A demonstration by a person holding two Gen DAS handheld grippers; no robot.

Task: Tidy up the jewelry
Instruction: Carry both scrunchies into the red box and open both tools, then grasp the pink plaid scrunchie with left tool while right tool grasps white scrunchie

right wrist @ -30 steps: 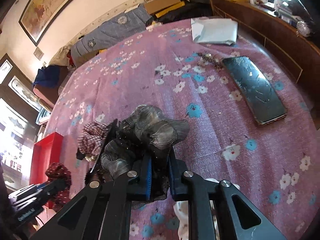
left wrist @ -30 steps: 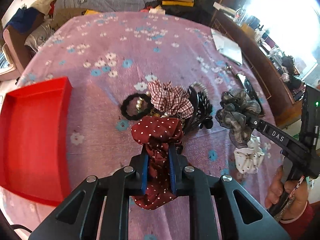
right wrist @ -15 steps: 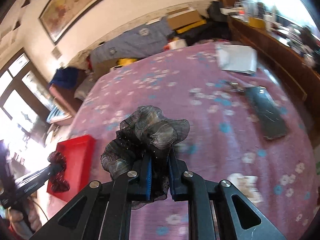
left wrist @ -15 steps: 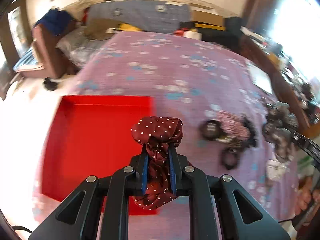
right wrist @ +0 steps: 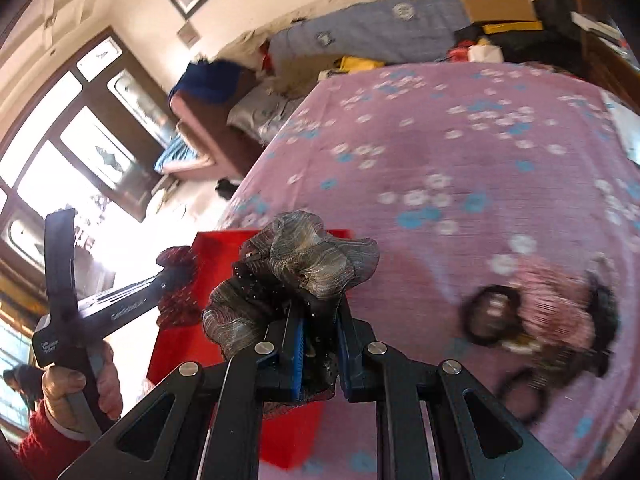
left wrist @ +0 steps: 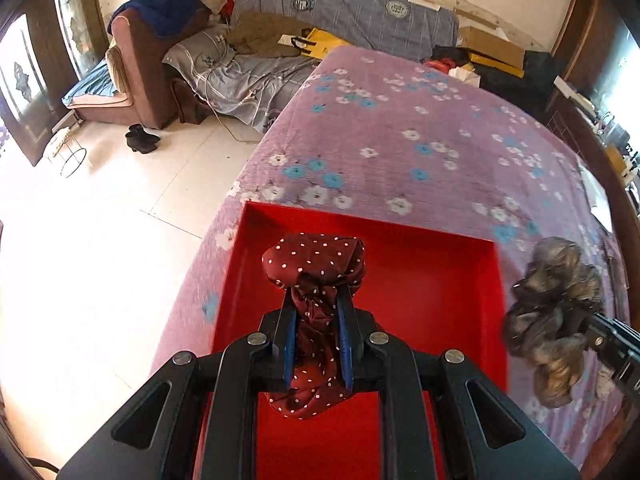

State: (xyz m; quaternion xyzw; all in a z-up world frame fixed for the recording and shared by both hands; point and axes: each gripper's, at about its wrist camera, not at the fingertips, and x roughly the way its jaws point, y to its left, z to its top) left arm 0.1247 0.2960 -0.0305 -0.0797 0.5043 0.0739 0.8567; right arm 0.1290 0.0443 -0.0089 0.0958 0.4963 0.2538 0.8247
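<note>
A loose heap of dark and pink-checked fabric hair ties (right wrist: 544,328), blurred, is lying on the pink flower-printed bedspread (left wrist: 420,128) to the right of the right gripper (right wrist: 320,320), well apart from the shallow red rectangular plastic tray (left wrist: 432,280). The tray is sitting at the bed's near left corner, its left wall running close along the bed edge, with pale tiled floor (left wrist: 100,240) opening beyond it and a brown sofa (left wrist: 144,80) farther off. The left gripper (left wrist: 318,312) is hanging over the tray, its fingers clamping the dark red white-dotted fabric scrunchie (left wrist: 316,268), which is not touching the tray floor; no other item is showing inside the tray. The right gripper's fingers are pinching the grey-brown sheer ruffled scrunchie (right wrist: 304,264) just beside the tray's right wall, above bedspread.
</note>
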